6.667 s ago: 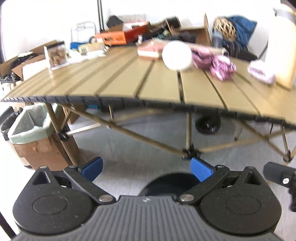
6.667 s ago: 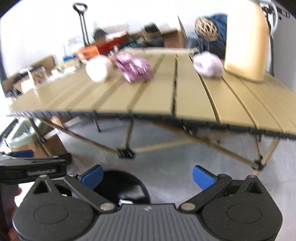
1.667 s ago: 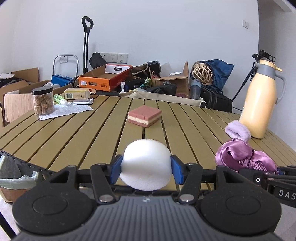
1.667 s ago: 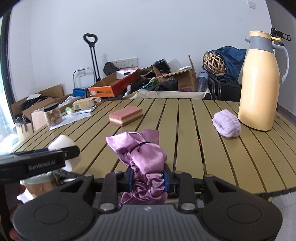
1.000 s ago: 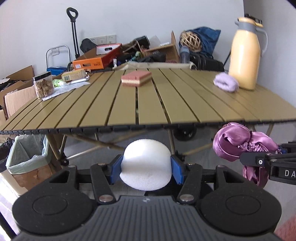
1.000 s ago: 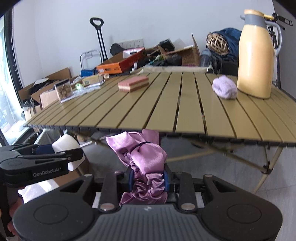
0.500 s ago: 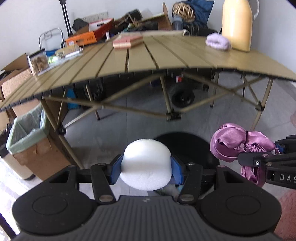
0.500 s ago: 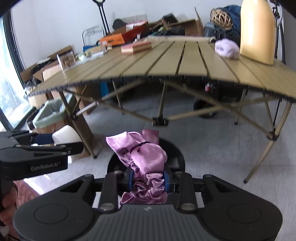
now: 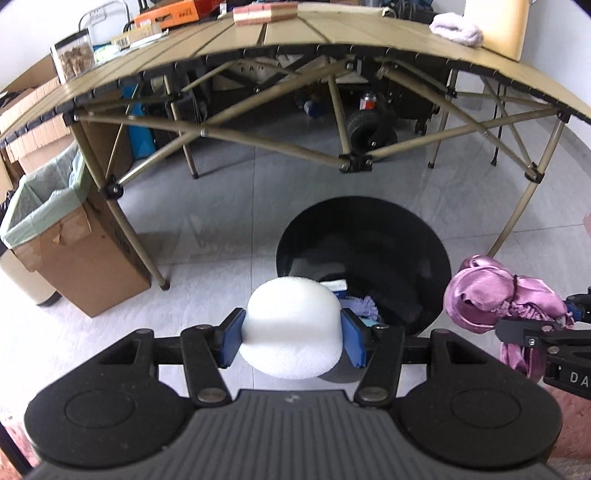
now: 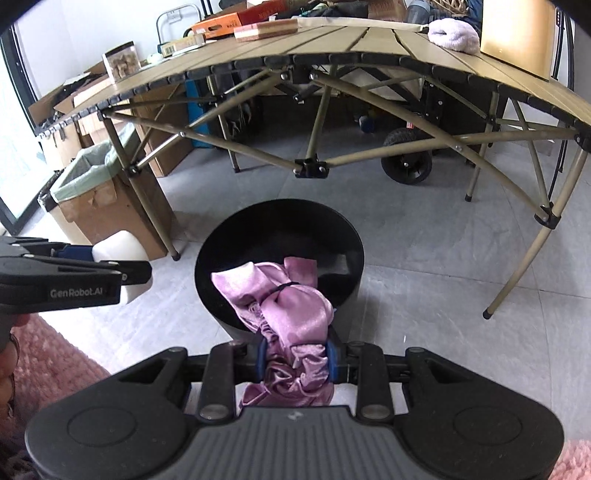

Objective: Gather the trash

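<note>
The foam lump [image 9: 291, 328] is plain white; the bunched satin cloth [image 10: 291, 314] is shiny pinkish purple; the round bin [image 9: 369, 221] is glossy black inside; the gripper pads [image 9: 231, 334] are blue on black bodies; the slatted table [image 9: 314, 33] is olive tan; the cardboard box [image 9: 85, 266] is brown with a pale green liner; the floor tiles [image 10: 424, 240] are grey; the rug [image 10: 51, 362] is fuzzy pink.

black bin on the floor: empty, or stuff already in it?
Not empty. The black bin already holds some items at the bottom: a white-and-blue piece and bluish-purple scraps, seen in the left wrist view. What they are is unclear.
</note>
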Action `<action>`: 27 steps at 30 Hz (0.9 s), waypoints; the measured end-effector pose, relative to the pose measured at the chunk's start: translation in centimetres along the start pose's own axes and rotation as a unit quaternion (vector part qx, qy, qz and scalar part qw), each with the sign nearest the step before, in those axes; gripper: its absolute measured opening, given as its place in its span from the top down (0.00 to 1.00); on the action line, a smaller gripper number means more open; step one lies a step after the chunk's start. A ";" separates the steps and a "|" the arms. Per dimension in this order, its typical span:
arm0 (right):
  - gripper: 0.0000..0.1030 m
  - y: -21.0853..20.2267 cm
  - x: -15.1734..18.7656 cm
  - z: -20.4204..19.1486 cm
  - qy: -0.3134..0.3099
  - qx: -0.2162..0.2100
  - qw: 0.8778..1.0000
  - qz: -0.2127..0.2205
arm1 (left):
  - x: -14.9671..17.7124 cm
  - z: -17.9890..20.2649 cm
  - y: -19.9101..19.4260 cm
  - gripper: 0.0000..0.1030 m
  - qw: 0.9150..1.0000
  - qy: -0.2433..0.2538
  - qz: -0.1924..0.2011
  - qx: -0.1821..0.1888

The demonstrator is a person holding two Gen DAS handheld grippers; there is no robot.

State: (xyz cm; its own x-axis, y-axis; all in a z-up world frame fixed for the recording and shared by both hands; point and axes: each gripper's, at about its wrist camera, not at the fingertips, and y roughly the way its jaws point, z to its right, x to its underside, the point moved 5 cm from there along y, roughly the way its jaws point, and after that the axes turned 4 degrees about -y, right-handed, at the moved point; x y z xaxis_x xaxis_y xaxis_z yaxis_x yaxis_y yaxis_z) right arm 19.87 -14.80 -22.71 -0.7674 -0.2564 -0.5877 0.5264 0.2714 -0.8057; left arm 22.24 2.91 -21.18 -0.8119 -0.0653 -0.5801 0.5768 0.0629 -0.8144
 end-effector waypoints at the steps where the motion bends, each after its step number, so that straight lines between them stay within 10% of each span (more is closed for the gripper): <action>1: 0.72 0.1 0.2 0.1 0.001 0.001 1.000 -0.003 | 0.2 0.0 0.2 0.46 1.000 -0.001 -0.004 -0.001; 27: 0.72 5.0 -4.2 -0.9 -0.019 -0.007 1.000 -0.011 | -0.3 -4.2 5.5 0.46 0.993 -0.078 -0.068 -0.056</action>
State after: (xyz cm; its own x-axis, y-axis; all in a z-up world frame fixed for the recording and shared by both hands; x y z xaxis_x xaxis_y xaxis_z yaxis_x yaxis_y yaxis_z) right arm 25.36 -11.52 -24.16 -0.7644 -0.2978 -0.5718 0.5039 0.2773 -0.8180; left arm 25.33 7.47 -25.42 -0.8523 -0.2344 -0.4677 0.4429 0.1526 -0.8835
